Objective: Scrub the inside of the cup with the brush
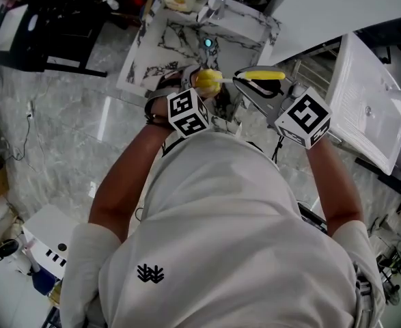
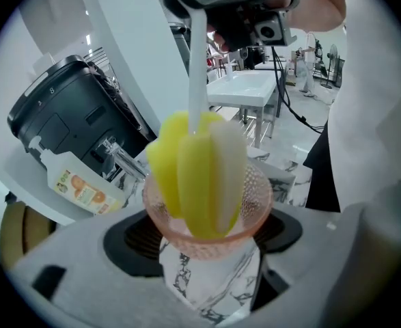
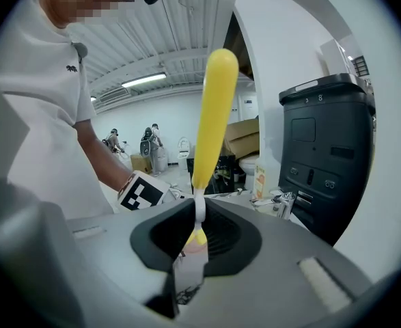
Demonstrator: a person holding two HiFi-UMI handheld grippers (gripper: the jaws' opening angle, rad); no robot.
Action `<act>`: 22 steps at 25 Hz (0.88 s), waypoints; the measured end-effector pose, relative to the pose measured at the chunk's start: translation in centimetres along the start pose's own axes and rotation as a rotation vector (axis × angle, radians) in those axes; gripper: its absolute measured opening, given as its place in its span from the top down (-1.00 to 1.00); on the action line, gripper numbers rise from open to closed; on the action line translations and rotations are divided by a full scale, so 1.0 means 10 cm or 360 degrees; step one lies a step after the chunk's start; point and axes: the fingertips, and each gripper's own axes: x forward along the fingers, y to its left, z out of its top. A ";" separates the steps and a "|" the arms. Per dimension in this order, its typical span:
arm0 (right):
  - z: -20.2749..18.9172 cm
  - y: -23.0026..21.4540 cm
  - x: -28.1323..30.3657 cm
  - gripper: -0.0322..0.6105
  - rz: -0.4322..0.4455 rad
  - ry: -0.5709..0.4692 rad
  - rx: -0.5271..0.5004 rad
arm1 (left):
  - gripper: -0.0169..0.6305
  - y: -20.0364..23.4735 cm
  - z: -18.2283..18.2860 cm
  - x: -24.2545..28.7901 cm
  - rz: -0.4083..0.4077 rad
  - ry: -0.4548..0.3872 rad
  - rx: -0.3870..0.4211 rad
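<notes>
Left tongs (image 2: 210,255) are clenched on the pink cup (image 2: 253,200); right tongs (image 3: 199,232) grasp the brush (image 2: 200,176), its head inside the cup

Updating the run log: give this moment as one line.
left gripper: shut on cup | right gripper: shut on brush | brush head: inside cup

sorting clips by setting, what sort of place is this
Likely a workshop or showroom hall, not a home: a marble-look sink counter with a faucet, a loose white basin, a ribbed industrial ceiling.
</notes>
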 end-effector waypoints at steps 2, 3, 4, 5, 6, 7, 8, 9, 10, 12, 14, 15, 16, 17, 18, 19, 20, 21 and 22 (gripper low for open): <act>0.08 0.00 -0.08 0.76 0.0000 -0.0026 -0.0007 | -0.21 0.02 -0.02 0.00 0.0002 0.0004 -0.0012; 0.12 0.00 -0.12 0.76 0.0001 -0.0039 -0.0007 | -0.21 0.03 -0.03 0.00 0.0003 0.0004 -0.0020; 0.15 0.01 -0.15 0.76 0.0001 -0.0052 -0.0005 | -0.21 0.04 -0.04 0.01 0.0003 0.0003 -0.0031; 0.17 0.02 -0.18 0.76 0.0002 -0.0063 -0.0004 | -0.21 0.04 -0.04 0.01 0.0002 -0.0001 -0.0047; 0.18 0.04 -0.20 0.76 0.0005 -0.0073 -0.0004 | -0.21 0.05 -0.04 0.01 -0.0001 -0.0007 -0.0068; 0.19 0.07 -0.21 0.77 0.0012 -0.0080 -0.0008 | -0.21 0.06 -0.03 0.01 -0.0007 -0.0017 -0.0091; 0.19 0.09 -0.21 0.77 0.0021 -0.0081 -0.0014 | -0.21 0.06 -0.02 0.00 -0.0016 -0.0028 -0.0114; 0.18 0.12 -0.19 0.77 0.0031 -0.0076 -0.0023 | -0.21 0.06 0.00 0.00 -0.0026 -0.0039 -0.0129; 0.16 0.14 -0.16 0.77 0.0040 -0.0067 -0.0035 | -0.21 0.05 0.02 -0.01 -0.0033 -0.0048 -0.0132; 0.10 0.19 -0.07 0.77 0.0057 -0.0041 -0.0074 | -0.21 0.03 0.08 -0.02 -0.0045 -0.0062 -0.0113; 0.05 0.24 0.04 0.77 0.0072 -0.0011 -0.0122 | -0.21 0.00 0.13 -0.03 -0.0057 -0.0070 -0.0076; 0.02 0.25 0.09 0.77 0.0078 0.0003 -0.0141 | -0.21 -0.01 0.15 -0.03 -0.0062 -0.0073 -0.0055; 0.00 0.26 0.13 0.77 0.0084 0.0017 -0.0152 | -0.21 -0.02 0.16 -0.03 -0.0067 -0.0075 -0.0033; -0.03 0.26 0.17 0.77 0.0090 0.0026 -0.0151 | -0.21 -0.03 0.17 -0.04 -0.0074 -0.0076 -0.0013; -0.05 0.25 0.20 0.77 0.0093 0.0030 -0.0140 | -0.21 -0.05 0.18 -0.04 -0.0084 -0.0078 0.0002; -0.06 0.23 0.22 0.77 0.0096 0.0029 -0.0119 | -0.21 -0.06 0.18 -0.04 -0.0095 -0.0078 0.0014; -0.07 0.22 0.22 0.77 0.0096 0.0023 -0.0094 | -0.21 -0.08 0.19 -0.04 -0.0107 -0.0078 0.0023; -0.07 0.20 0.23 0.77 0.0095 0.0016 -0.0073 | -0.21 -0.10 0.19 -0.04 -0.0118 -0.0076 0.0031; -0.07 0.18 0.22 0.77 0.0092 0.0008 -0.0058 | -0.21 -0.11 0.19 -0.04 -0.0128 -0.0073 0.0040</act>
